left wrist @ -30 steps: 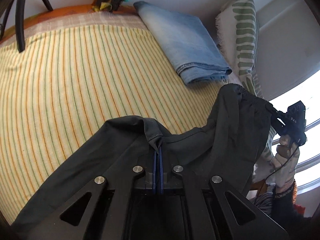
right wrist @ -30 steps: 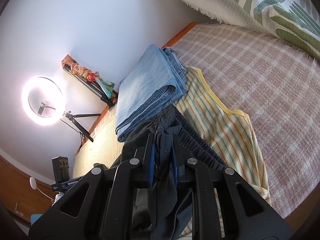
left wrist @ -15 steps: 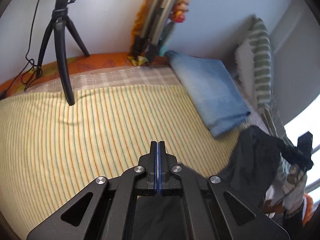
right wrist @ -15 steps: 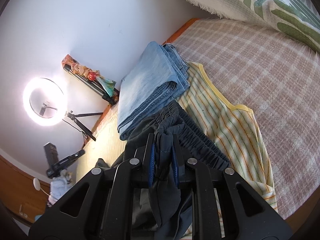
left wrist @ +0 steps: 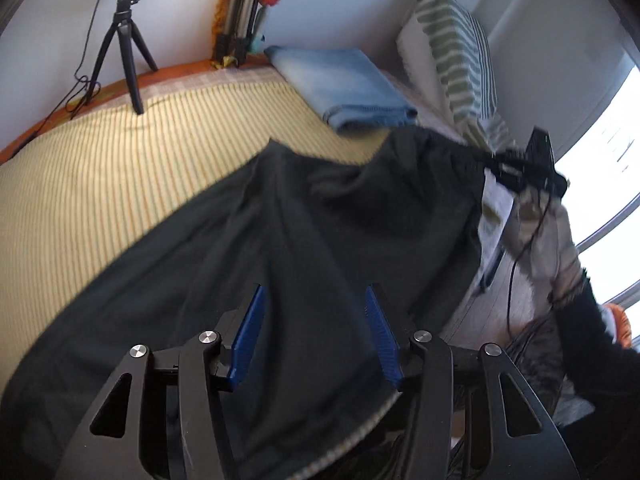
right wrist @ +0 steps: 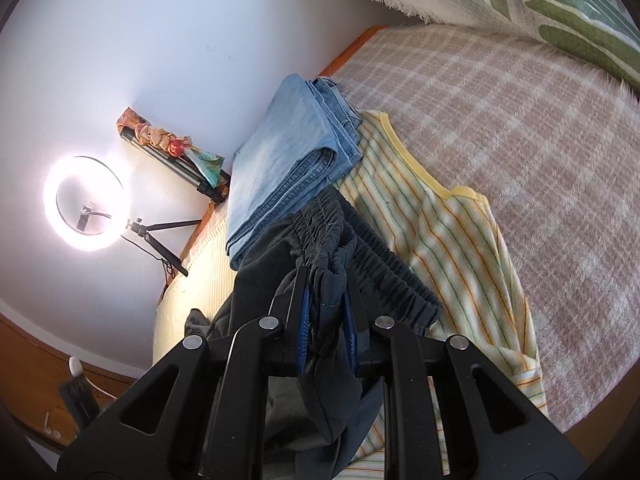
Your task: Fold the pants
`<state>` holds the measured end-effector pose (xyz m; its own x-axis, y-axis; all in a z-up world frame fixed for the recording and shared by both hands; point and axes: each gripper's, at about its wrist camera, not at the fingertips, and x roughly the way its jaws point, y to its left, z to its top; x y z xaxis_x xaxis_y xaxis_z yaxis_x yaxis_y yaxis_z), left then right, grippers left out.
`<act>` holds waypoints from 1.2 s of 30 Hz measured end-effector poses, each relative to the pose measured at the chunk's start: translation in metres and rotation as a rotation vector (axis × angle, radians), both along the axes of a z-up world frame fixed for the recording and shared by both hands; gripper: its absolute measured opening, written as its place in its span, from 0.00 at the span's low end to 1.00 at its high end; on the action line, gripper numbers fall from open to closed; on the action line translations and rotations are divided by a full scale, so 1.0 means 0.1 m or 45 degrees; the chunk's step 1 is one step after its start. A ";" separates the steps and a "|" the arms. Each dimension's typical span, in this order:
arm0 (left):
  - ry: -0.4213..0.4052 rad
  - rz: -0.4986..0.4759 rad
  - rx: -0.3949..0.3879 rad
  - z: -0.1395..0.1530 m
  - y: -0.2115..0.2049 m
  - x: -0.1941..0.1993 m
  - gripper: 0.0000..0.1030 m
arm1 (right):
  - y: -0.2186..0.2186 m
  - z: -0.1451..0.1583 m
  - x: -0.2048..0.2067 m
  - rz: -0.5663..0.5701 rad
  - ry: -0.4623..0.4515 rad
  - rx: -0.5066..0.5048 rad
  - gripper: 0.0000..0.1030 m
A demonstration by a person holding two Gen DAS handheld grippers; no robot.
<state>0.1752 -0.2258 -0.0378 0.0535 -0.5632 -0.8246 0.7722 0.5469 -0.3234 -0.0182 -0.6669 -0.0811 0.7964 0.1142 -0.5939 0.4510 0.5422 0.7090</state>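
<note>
**L jaws off the cloth, R pinching the waistband**

L gripper [left wrist: 314, 336]: blue pads apart, just been opening, nothing pinched; black pants [left wrist: 280, 248] lie under the gap. R gripper [right wrist: 326, 330]: pads clamped on a bunched fold of the pants' elastic waistband [right wrist: 360, 252], cloth hanging between fingers. Pants spread across the striped yellow bedcover [left wrist: 120, 168], waistband end raised twd R side. Folded jeans [right wrist: 280, 160] just beyond; ring light [right wrist: 86, 204] w/ tripod by wall; green-patterned pillow [left wrist: 460, 52] behind

Free: striped sheet [left wrist: 132, 168] between black pants [left wrist: 280, 280] and tripod [left wrist: 128, 48]. Obstacles: tripod at bed's far edge; folded jeans [left wrist: 344, 84] and pillow [left wrist: 456, 56] just beyond the pants' waistband.
</note>
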 end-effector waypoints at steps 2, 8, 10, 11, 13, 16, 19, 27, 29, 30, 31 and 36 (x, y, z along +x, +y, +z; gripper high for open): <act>-0.010 0.036 0.021 -0.03 0.13 -0.05 0.49 | 0.01 0.02 -0.02 -0.008 -0.002 -0.011 0.15; -0.044 0.289 0.013 -0.02 0.85 0.12 0.49 | 0.06 0.10 -0.08 -0.049 0.122 -0.142 0.16; -0.054 0.399 -0.002 0.02 1.19 0.23 0.49 | 0.13 0.16 -0.07 -0.050 0.220 -0.269 0.24; -0.062 0.452 -0.014 0.05 1.38 0.27 0.49 | 0.16 0.19 -0.08 -0.057 0.260 -0.321 0.25; -0.084 0.547 -0.026 0.10 1.71 0.33 0.49 | 0.24 0.27 -0.11 -0.052 0.285 -0.409 0.25; -0.149 0.687 -0.015 0.17 2.26 0.39 0.49 | 0.46 0.47 -0.16 -0.048 0.296 -0.569 0.26; -0.195 0.807 0.015 0.17 2.74 0.44 0.49 | 0.68 0.62 -0.14 -0.031 0.284 -0.662 0.26; -0.143 1.132 -0.009 -0.01 3.89 0.54 0.50 | 1.72 1.01 0.55 0.294 0.091 -0.786 0.49; -0.118 1.183 -0.009 -0.15 4.05 0.56 0.50 | 1.94 1.05 0.76 0.395 0.033 -0.781 0.54; -0.110 1.208 -0.003 -0.21 4.09 0.57 0.50 | 2.08 1.05 0.92 0.474 0.010 -0.786 0.54; -0.094 1.221 -0.009 -0.30 4.12 0.58 0.50 | 2.19 1.04 1.03 0.527 0.003 -0.798 0.54; -0.106 1.247 0.019 -0.53 4.02 0.70 0.50 | 2.57 0.84 1.71 0.782 0.052 -0.790 0.54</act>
